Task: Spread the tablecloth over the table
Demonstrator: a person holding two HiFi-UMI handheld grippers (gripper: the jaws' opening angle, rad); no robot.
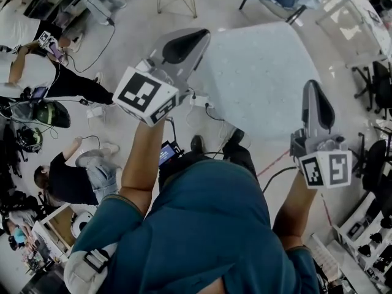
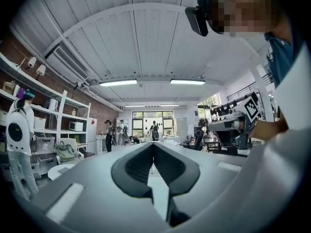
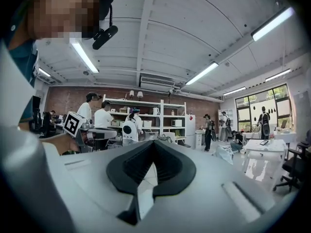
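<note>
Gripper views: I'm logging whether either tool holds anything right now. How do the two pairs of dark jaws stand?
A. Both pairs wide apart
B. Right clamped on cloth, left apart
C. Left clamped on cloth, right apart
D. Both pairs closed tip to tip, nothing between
D: in their own views the left gripper and the right gripper show jaws meeting at the tips with nothing between them, and in the head view the pale dotted tablecloth lies flat, apart from both.

We are in a big open lab-workshop: white shelving (image 3: 167,113) against a brick wall (image 3: 58,103), strip lights (image 2: 118,83) under a vaulted ceiling (image 2: 146,38), cables (image 1: 101,45) across the floor (image 1: 141,23), and people (image 3: 103,116) at workstations.
</note>
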